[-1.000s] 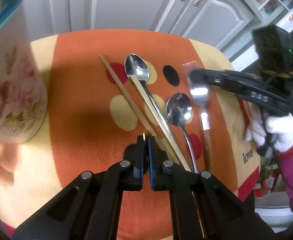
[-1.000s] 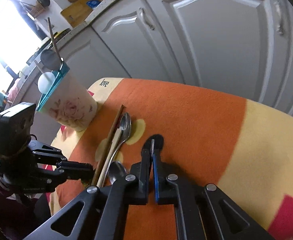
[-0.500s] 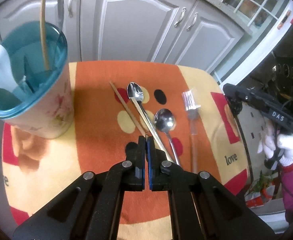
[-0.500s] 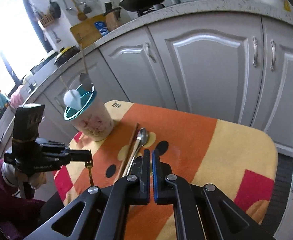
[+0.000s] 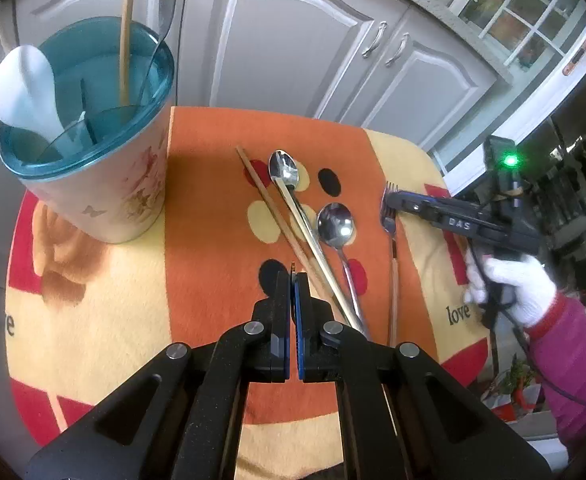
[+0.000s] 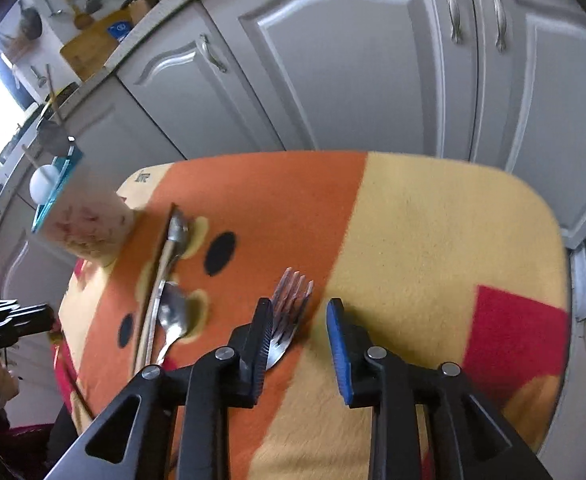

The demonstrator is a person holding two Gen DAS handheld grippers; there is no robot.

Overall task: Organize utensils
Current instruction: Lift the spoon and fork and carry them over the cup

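My left gripper (image 5: 293, 280) is shut on a thin brown chopstick whose tip (image 5: 293, 266) pokes out above the pads; it hovers over the near part of the cloth. A floral holder cup (image 5: 105, 196) with a teal rim stands at the back left, holding a white spoon, a metal spoon and a stick. On the cloth lie a chopstick (image 5: 267, 206), a long gold-handled spoon (image 5: 284, 168), a steel spoon (image 5: 335, 220) and a fork (image 5: 391, 240). My right gripper (image 6: 299, 308) is low over the fork (image 6: 293, 300). Its jaws are opening, with the tines between them and untouched.
The small table wears an orange, yellow and red cloth (image 5: 213, 280) with rounded edges. Grey cabinet doors (image 5: 293, 52) stand close behind it. A white-gloved hand (image 5: 513, 280) with a pink sleeve carries the right gripper at the table's right edge.
My left gripper rose and drew back, bringing the cup into view. My right gripper swung off the table, then came back down over the fork tines and its jaws parted.
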